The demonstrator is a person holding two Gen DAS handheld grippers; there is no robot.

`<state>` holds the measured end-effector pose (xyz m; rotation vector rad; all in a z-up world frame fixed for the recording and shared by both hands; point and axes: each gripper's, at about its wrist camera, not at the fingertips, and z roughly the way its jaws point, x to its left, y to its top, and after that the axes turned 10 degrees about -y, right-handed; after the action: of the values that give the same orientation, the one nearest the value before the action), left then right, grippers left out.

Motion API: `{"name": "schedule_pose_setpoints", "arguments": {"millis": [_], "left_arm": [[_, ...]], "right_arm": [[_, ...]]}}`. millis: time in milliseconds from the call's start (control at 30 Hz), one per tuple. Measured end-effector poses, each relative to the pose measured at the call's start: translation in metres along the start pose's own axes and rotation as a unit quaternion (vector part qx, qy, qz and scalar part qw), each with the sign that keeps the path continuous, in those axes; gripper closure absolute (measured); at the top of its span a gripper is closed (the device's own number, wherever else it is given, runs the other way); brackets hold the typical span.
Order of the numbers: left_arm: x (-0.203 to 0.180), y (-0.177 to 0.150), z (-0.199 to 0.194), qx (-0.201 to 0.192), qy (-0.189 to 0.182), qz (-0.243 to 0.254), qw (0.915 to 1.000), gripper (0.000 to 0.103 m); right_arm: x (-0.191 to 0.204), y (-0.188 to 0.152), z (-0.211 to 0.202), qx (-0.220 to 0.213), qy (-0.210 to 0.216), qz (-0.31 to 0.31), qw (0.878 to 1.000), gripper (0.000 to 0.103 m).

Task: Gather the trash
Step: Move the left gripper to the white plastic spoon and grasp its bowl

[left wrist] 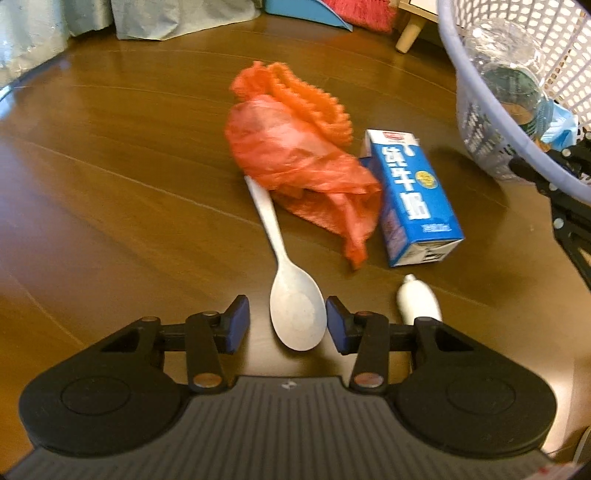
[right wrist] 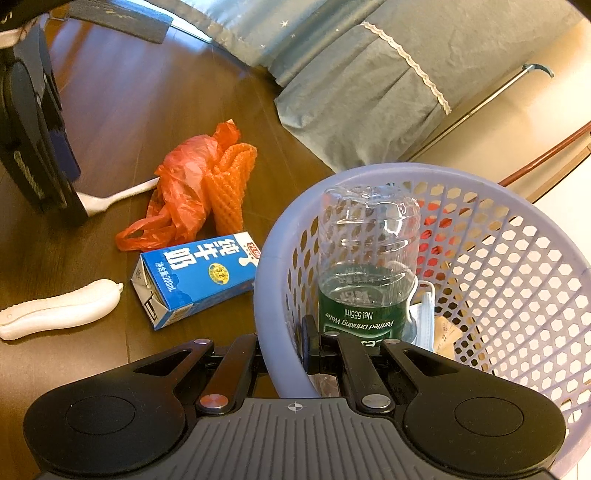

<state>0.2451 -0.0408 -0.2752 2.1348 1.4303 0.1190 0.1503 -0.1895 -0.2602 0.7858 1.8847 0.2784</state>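
Observation:
A white plastic spoon (left wrist: 288,295) lies on the wooden floor, its bowl between the blue pads of my open left gripper (left wrist: 288,325). Its handle runs under a crumpled red plastic bag (left wrist: 291,158) with orange foam netting (left wrist: 314,96). A blue milk carton (left wrist: 413,195) lies to the right, and a small white bottle (left wrist: 417,299) beside my right finger. My right gripper (right wrist: 284,354) is shut on the rim of a lilac mesh basket (right wrist: 266,280), which holds a clear water bottle (right wrist: 365,266), a face mask (right wrist: 424,314) and a scrap of paper. The carton (right wrist: 195,277), bag (right wrist: 184,184) and white bottle (right wrist: 62,306) also show there.
Blue-grey bed drapery (right wrist: 354,74) hangs behind the trash. A wooden furniture leg (left wrist: 408,33), a blue dustpan (left wrist: 306,11) and a pink broom head (left wrist: 358,11) stand at the far edge. A metal rod (right wrist: 491,92) leans on the pale wall. The left tool's body (right wrist: 33,140) stands at far left.

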Motion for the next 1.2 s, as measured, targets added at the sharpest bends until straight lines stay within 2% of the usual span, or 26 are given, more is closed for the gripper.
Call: {"name": "schedule_pose_setpoints", "arguments": {"millis": [67,333,433,633,933,1200], "left_arm": [[0.006,-0.001,-0.004,-0.002,0.005,0.006,1.0000,0.069],[0.019,-0.006,-0.013,-0.017,0.059,0.027,0.9977,0.072],[0.026,-0.007,-0.015,-0.021,0.046,0.007,0.9987,0.072],[0.027,-0.003,-0.008,-0.021,0.034,0.005,0.9992,0.072],[0.027,-0.005,-0.006,-0.015,0.035,0.022,0.9990,0.075],[0.035,-0.011,-0.029,-0.028,0.036,0.017,0.9988,0.075]], "right_arm": [[0.000,0.000,0.000,0.000,0.000,0.000,1.000,0.101],[0.001,0.001,0.000,0.001,0.000,0.000,1.000,0.101],[0.000,0.002,0.000,0.002,0.000,0.001,1.000,0.101],[0.000,0.002,0.000,0.002,0.000,0.002,1.000,0.101],[0.000,0.002,-0.001,0.002,-0.001,0.003,1.000,0.101],[0.001,0.002,-0.001,0.003,-0.001,0.004,1.000,0.101]]}}
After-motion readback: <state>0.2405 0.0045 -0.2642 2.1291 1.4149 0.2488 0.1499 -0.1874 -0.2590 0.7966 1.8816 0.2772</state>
